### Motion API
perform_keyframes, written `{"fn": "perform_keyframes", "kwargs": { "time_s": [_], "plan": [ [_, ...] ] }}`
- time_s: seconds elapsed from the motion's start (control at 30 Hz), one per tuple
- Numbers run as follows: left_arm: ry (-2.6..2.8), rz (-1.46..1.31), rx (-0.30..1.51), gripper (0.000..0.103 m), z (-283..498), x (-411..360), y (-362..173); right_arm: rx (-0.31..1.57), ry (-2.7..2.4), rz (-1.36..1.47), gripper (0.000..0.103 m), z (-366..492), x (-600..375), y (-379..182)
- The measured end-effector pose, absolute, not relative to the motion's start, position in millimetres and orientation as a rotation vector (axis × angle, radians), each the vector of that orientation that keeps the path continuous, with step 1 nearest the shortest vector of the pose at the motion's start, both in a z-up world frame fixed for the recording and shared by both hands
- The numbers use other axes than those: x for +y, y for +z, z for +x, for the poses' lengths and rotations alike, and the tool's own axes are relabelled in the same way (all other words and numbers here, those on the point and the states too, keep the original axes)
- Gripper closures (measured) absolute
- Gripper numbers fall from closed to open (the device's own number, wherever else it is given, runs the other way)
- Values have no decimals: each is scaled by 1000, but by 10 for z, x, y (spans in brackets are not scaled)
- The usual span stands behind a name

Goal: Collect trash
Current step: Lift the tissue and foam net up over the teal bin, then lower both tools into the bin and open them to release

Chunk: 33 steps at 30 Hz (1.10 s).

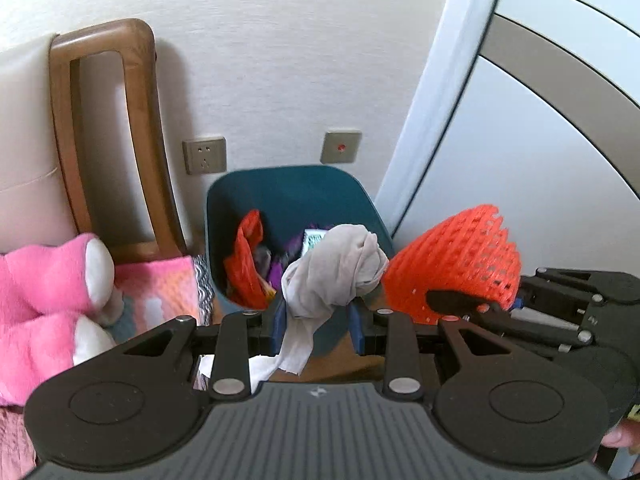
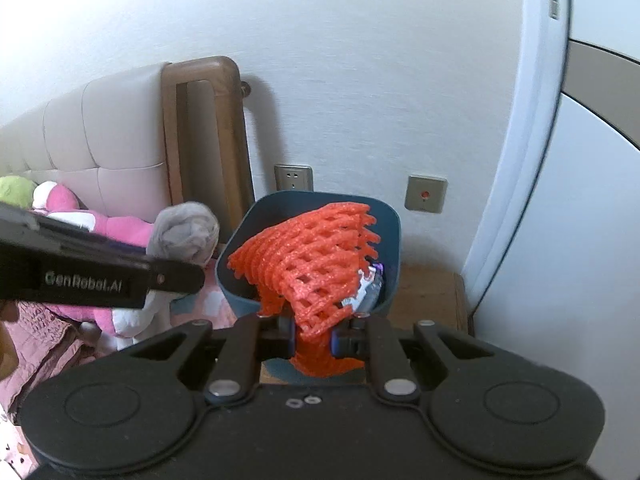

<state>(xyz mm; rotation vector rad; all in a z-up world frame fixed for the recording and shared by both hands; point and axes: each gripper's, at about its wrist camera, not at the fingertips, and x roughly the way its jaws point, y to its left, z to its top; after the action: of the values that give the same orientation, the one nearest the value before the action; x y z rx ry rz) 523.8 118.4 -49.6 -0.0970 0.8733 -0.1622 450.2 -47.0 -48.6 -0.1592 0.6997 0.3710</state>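
The left gripper [image 1: 320, 320] has its blue-padded fingers [image 1: 279, 322] pinching a crumpled grey-white tissue wad [image 1: 336, 268]. The bunched top of the wad bulges above and ahead of the fingertips, while a thin white tail droops below them toward the gripper body. The wad looks soft and wrinkled, knotted at the top and flat and limp below.

The right gripper [image 2: 312, 336] has its fingers [image 2: 347, 339] pinching an orange foam fruit net [image 2: 308, 256]. The net flares out like a cone ahead of the fingertips, and a short flap hangs beneath them. It is an open lattice of spongy foam strands with diamond-shaped holes, and its far edge is ragged.

Straight ahead of both pairs of fingers stands a dark teal plastic trash bin [image 1: 292, 188] with smooth walls and rounded corners, set against a textured white wall. Inside it, beyond the left fingertips, lie another orange net piece [image 1: 246, 260] and purple wrappers [image 1: 294, 246]; a shiny wrapper shows through the held net in the right wrist view. The tissue wad is above the bin's near rim; the fruit net hangs over its opening.

Left of the left fingers lies a fluffy pink plush toy [image 1: 48, 288] on the bed, with the wooden headboard frame [image 1: 140, 152] behind.
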Motion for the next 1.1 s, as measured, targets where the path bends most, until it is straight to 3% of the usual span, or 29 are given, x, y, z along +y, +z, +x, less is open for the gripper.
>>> {"fn": "perform_keyframes", "kwargs": {
  "time_s": [0.5,1.1],
  "plan": [
    [38,-192,1072,73,7056,1263,-1206,877,590,-421,88,6111,-261,-1211],
    [117,-215,1346,73,7778,1150,-2360,1056,837,-754,79,6505,265,-1967]
  ]
}}
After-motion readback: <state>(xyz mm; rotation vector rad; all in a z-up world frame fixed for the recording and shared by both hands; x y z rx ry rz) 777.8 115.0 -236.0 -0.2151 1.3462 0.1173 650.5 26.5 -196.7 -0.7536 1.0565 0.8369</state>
